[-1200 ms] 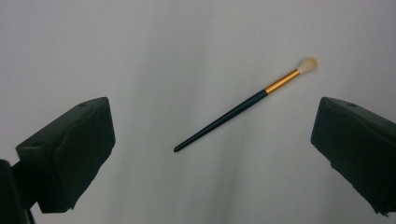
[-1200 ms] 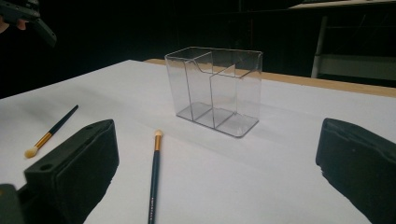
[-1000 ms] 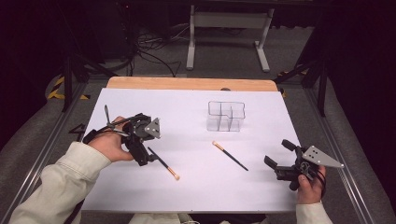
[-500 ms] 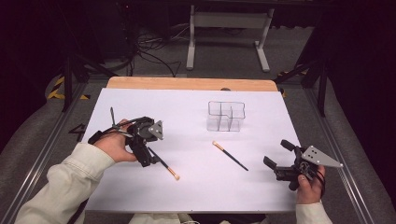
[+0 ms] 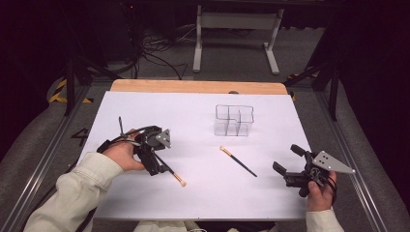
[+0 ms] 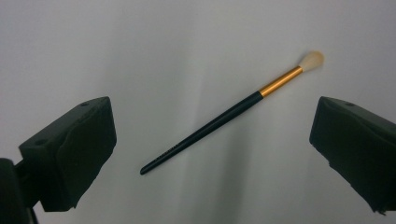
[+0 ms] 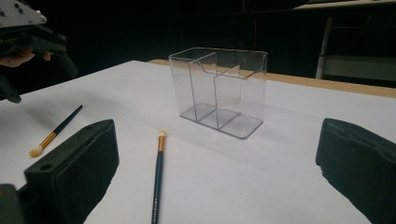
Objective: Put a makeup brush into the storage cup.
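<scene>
A black-handled makeup brush [image 5: 173, 173] with a gold ferrule and pale tip lies on the white table at the left. My left gripper [image 5: 154, 163] hangs just over its handle end, open. In the left gripper view the brush [image 6: 219, 122] lies slantwise on the table between the wide-apart jaws, untouched. A second brush [image 5: 238, 162] lies mid-table, in front of a clear, empty divided organizer [image 5: 234, 121]. My right gripper [image 5: 286, 158] rests at the right, open and empty, facing the organizer [image 7: 219, 88] and the second brush [image 7: 158, 179].
The white sheet [image 5: 203, 193] covers the table, with a wooden strip [image 5: 193, 87] along the far edge. Metal rails run down both sides. Beyond the table stand a dark floor, cables and a grey stand [image 5: 234, 21]. The left gripper [image 7: 32, 32] appears at the upper left of the right gripper view.
My left gripper has shifted slightly toward the near side and right, coming down over the left brush's handle. The right gripper and both brushes have stayed in place.
</scene>
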{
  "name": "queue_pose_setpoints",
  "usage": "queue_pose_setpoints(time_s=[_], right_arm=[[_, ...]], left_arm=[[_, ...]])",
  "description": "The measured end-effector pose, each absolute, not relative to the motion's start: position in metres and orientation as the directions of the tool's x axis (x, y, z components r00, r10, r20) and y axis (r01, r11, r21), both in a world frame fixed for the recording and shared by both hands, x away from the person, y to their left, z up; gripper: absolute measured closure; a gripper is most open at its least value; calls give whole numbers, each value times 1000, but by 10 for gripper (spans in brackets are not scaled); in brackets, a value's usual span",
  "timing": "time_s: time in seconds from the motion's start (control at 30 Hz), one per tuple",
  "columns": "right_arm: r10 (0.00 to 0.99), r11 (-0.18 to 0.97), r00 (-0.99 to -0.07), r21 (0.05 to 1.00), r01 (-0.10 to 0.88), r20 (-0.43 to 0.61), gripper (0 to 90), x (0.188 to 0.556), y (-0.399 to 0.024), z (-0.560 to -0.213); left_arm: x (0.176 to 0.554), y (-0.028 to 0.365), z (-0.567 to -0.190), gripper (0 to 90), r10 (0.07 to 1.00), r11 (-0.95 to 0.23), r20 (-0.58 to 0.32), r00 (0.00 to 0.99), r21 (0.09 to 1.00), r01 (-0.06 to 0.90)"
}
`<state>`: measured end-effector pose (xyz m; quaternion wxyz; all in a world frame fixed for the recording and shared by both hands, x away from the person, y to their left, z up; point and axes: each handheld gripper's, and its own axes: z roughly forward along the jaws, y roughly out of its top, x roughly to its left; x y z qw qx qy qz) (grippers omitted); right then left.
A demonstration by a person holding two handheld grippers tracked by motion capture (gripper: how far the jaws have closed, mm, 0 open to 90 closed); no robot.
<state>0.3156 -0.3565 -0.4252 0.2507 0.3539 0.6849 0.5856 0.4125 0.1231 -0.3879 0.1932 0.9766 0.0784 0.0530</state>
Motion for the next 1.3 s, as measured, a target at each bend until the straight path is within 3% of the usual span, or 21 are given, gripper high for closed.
queue_pose_setpoints(time_s=[1.3], right_arm=[[777,47,-623,978,205,93,1,317,-356,-427]], left_arm=[[419,111,-428,55,141,-942,6,990,308,132]])
